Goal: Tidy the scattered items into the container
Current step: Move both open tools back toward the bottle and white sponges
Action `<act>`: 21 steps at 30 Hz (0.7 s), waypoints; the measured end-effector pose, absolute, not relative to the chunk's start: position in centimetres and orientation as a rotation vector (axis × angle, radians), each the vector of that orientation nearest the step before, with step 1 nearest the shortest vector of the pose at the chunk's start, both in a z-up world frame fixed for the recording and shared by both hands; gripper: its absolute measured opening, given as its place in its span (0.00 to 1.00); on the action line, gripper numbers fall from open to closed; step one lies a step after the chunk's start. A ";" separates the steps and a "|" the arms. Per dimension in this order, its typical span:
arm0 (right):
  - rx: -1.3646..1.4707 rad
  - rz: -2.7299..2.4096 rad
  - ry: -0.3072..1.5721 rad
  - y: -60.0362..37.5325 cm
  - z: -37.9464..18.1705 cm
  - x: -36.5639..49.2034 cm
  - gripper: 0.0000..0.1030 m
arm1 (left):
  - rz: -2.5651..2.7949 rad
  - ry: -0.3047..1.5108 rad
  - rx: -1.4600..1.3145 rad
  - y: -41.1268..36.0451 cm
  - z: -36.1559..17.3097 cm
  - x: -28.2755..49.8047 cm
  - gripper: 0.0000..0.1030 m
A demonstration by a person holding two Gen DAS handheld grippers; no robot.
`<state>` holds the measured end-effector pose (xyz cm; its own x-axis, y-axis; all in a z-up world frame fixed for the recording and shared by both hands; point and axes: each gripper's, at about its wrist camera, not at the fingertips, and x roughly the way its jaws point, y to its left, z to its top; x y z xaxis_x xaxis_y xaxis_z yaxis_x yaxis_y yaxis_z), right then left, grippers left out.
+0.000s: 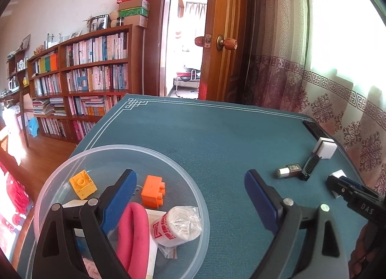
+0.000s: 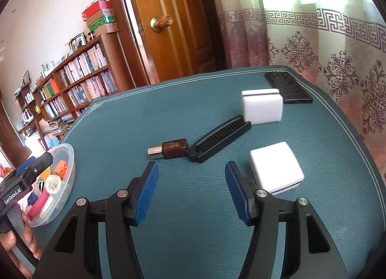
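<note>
left claw (image 1: 190,197) wide open, empty, over bowl (image 1: 193,189) rim, likely just past a drop | bowl holds blocks, pink roll, wrapped roll | right claw (image 2: 191,189) wide open, empty, facing loose bottle (image 2: 168,151), comb (image 2: 218,141), two white boxes, dark case on desk (image 2: 168,110) | path clear; near box (image 2: 276,166) beside right finger

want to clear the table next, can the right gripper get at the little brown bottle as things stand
Probably yes. The right gripper is open and empty, and the brown bottle lies just ahead on bare mat. Only the black comb touches its far end, which may get nudged.
</note>
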<state>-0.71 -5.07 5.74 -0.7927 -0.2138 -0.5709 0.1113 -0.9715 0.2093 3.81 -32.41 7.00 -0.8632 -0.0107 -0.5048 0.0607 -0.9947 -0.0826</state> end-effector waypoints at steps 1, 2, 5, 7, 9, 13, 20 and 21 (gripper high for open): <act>0.918 -2.827 -0.244 -4.6 5.8 -0.7 0.59 | -2.995 0.138 0.817 -32.1 6.9 3.7 0.91; 0.911 -2.846 -0.239 -4.2 5.9 -0.8 0.59 | -2.997 0.128 0.823 -31.9 6.9 3.7 0.91; 0.904 -2.906 -0.200 -3.0 6.1 -1.0 0.60 | -3.017 0.101 0.830 -31.3 6.7 3.7 0.91; 0.920 -2.925 -0.212 -1.9 5.9 -1.3 0.61 | -3.026 0.084 0.834 -30.9 6.7 3.7 0.91; 0.942 -2.934 -0.247 -0.9 5.6 -1.6 0.64 | -3.033 0.074 0.845 -30.6 6.6 3.7 0.91; 0.994 -2.923 -0.286 0.8 4.9 -2.4 0.66 | -3.051 0.052 0.869 -29.8 6.5 3.4 0.91; 1.057 -2.901 -0.220 1.0 3.8 -3.5 0.66 | -3.087 -0.010 0.892 -28.1 6.8 3.2 0.91; 1.070 -2.897 -0.202 1.0 3.7 -3.7 0.66 | -3.094 -0.015 0.897 -27.9 7.0 3.1 0.91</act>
<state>-3.73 1.01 3.69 -0.7600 -0.0893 -0.6438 -0.0009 -0.9904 0.1385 3.10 -27.91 7.04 -0.8421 0.0742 -0.5341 -0.0793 -0.9968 -0.0135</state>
